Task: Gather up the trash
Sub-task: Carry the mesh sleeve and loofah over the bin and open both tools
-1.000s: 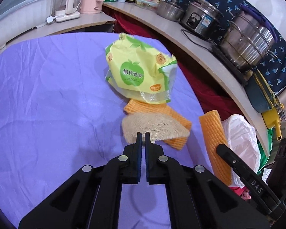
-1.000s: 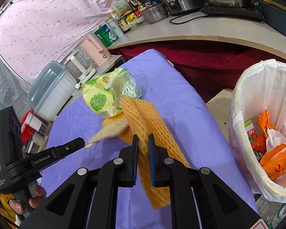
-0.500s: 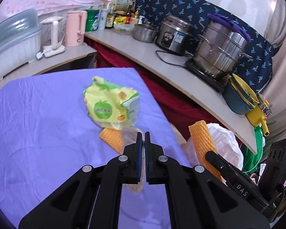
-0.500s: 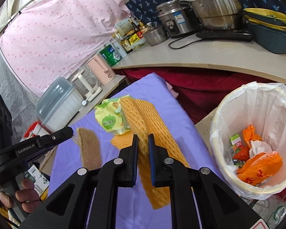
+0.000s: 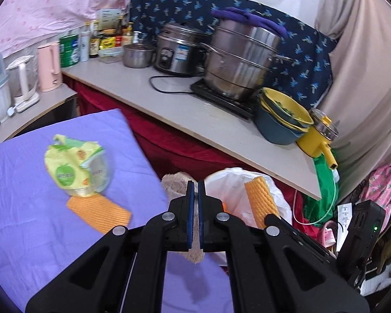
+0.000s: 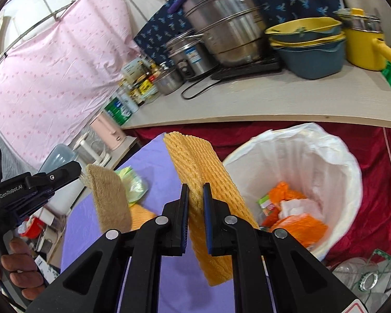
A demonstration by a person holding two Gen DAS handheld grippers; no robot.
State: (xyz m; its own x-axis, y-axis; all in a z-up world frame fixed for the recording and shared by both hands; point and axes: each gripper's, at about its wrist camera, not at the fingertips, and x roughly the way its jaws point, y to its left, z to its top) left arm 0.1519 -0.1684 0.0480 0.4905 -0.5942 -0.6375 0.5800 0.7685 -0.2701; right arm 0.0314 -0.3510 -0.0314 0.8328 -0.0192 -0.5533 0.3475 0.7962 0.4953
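Here the right gripper (image 6: 196,195) is clenched on an orange foam net (image 6: 195,172), held up beside the white-lined trash bin (image 6: 352,172). The left gripper (image 5: 194,190) pinches a tan fibrous pad (image 6: 109,198) off the desk's right edge. A yellow-green snack bag (image 5: 73,172) and another orange net (image 5: 99,212) lie on the purple-covered desk (image 5: 26,208).

Ahead of me a pale counter (image 5: 221,120) carries steel pots (image 5: 242,60); a pink curtain (image 6: 52,83) hangs behind.
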